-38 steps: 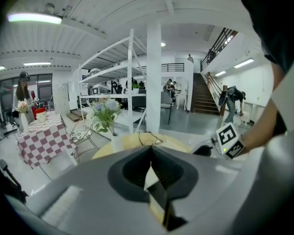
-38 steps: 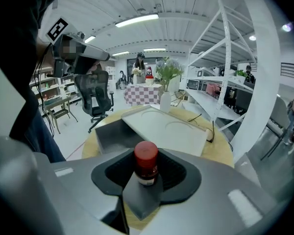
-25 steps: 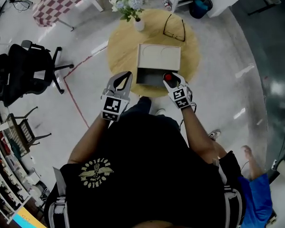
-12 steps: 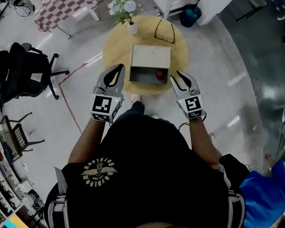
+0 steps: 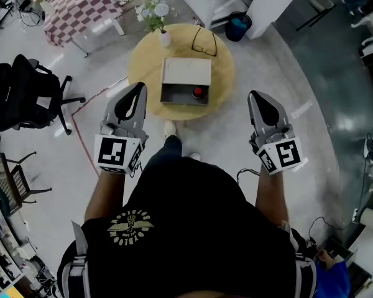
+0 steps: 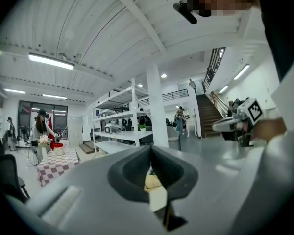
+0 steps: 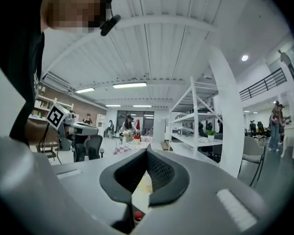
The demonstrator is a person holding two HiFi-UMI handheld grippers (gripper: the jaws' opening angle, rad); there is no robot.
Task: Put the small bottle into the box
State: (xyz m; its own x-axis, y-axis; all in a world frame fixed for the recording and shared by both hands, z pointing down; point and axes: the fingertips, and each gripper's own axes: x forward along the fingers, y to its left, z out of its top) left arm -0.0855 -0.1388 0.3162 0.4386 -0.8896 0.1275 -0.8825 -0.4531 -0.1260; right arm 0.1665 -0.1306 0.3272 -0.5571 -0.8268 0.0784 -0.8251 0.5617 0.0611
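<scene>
The small bottle [image 5: 198, 92], with its red cap, lies inside the open box [image 5: 181, 94] on the round wooden table [image 5: 146, 61]. Both grippers are held up in the air, clear of the table and wide apart. My left gripper [image 5: 138, 87] is at the left, shut and empty. At the right my right gripper [image 5: 257, 95] is shut with nothing in it. In the right gripper view the red cap [image 7: 136, 216] shows through the gap below the closed tips of my right gripper [image 7: 147, 153]. In the left gripper view the tips of my left gripper [image 6: 151, 150] meet.
A pair of glasses [image 5: 204, 41] and a white vase of flowers [image 5: 164, 37] sit at the table's far side. A black office chair [image 5: 25, 95] stands at the left, with a checkered table [image 5: 81, 8] beyond it and a blue bin [image 5: 239, 25] at the back.
My right gripper has let go of the bottle inside the box, drawn back to the right and shut. The left gripper has moved out to the left. Both are farther from the table.
</scene>
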